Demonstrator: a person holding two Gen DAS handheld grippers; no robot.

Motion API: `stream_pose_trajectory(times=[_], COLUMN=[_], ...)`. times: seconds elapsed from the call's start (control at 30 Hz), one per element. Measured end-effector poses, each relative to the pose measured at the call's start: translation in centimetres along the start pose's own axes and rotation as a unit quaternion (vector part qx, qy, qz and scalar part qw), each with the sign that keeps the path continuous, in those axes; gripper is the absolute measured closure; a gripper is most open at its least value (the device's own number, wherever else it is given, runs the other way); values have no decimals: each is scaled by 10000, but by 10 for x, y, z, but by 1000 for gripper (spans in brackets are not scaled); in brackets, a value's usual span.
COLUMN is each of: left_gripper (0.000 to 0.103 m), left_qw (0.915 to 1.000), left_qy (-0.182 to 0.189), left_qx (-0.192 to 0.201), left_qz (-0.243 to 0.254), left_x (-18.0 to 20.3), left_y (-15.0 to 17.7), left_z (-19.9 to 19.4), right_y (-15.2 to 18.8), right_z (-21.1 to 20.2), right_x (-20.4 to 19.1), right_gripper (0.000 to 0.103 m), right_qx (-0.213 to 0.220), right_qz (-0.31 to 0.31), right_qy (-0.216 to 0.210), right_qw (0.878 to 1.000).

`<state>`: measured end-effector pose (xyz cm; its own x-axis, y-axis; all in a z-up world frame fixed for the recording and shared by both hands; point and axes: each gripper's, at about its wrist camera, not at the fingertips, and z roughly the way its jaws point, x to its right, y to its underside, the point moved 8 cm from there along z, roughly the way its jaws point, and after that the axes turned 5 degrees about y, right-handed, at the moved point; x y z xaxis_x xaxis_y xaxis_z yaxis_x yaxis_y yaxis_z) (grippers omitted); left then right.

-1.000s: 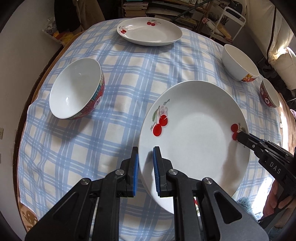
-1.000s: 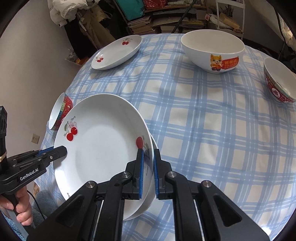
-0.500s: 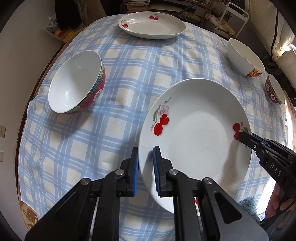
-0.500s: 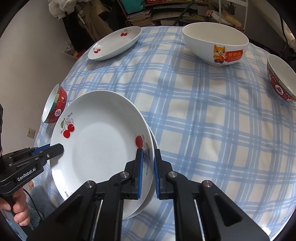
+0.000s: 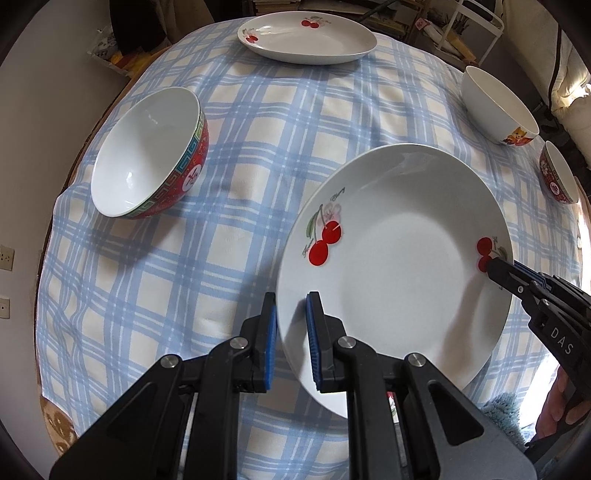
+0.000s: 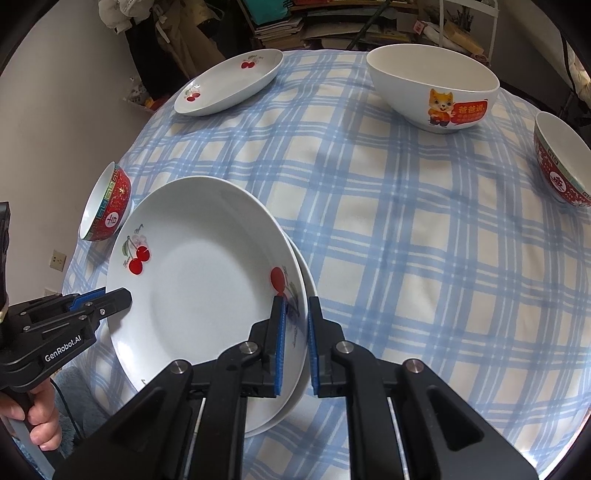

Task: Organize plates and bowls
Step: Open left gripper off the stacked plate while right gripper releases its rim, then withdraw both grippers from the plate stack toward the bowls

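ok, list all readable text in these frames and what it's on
"DAS": side of the right gripper, left wrist view.
"GenRobot.AI": side of the left gripper, right wrist view.
Script beside the cherries on the held plate: too small to read.
Characters on the red bowl and on the cat bowl's orange panel: too blurred to read.

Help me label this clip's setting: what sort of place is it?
Most likely a lived-in home dining room: a round table under a checked tablecloth set with household crockery such as a cartoon-cat bowl, and cluttered bookshelves behind it.
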<state>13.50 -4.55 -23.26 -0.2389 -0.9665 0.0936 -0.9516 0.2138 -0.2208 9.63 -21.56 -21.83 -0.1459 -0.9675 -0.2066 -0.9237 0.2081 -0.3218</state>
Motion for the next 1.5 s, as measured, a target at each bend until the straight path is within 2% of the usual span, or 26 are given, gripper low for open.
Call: stream_pose_trajectory(times=[0.2,0.3,0.4,0.53,0.63,0.73,0.77,0.83,0.9,1.03,1.1,1.2,1.3,1.4,1.5], left_gripper=[88,87,86,86,84,83,83,78,63,47,26,18,13,13,13], left_qw=[9999,9998,9995,9994,9997,9997,9996,9992,9987,9972,9970,9945,9933,9938,9940], left_qy=[-77,-38,-88,-115,113,178,213,284,285,196,189,12,-127,-243,-360], left_qx=[19,101,176,245,219,178,185,275,417,702,717,975,1087,1061,1013], left_qz=[134,187,244,227,93,65,54,48,55,181,214,380,362,231,190], left_x=[4,7,7,5,5,4,5,6,8,7,6,1,-11,-27,-43], left_y=[1,1,0,-1,-2,-8,-12,-20,-32,-57,-67,-84,-97,-112,-128], left_z=[2,-2,-7,-15,-23,-31,-35,-47,-60,-85,-93,-106,-111,-106,-98], right_y=[-2,-3,-1,-4,-6,-13,-17,-23,-30,-49,-62,-83,-101,-117,-134], right_z=[-1,-3,0,-5,-9,-13,-15,-19,-24,-34,-40,-48,-55,-55,-55], right_x=[1,6,7,7,7,6,5,3,0,-3,-4,-7,-6,-6,-6], right_gripper=[91,90,89,89,89,88,85,73,52,42,31,14,9,6,6], right_qx=[13,63,-25,68,127,183,209,296,354,523,622,824,1093,1105,1188], right_qz=[4,-30,102,63,120,55,20,-15,-34,-165,-177,-195,-195,-196,-328], right_qy=[-49,200,-1,36,15,81,109,157,157,294,271,183,139,55,198], right_qw=[10000,9998,9999,10000,9998,9998,9997,9994,9992,9981,9975,9962,9937,9937,9922])
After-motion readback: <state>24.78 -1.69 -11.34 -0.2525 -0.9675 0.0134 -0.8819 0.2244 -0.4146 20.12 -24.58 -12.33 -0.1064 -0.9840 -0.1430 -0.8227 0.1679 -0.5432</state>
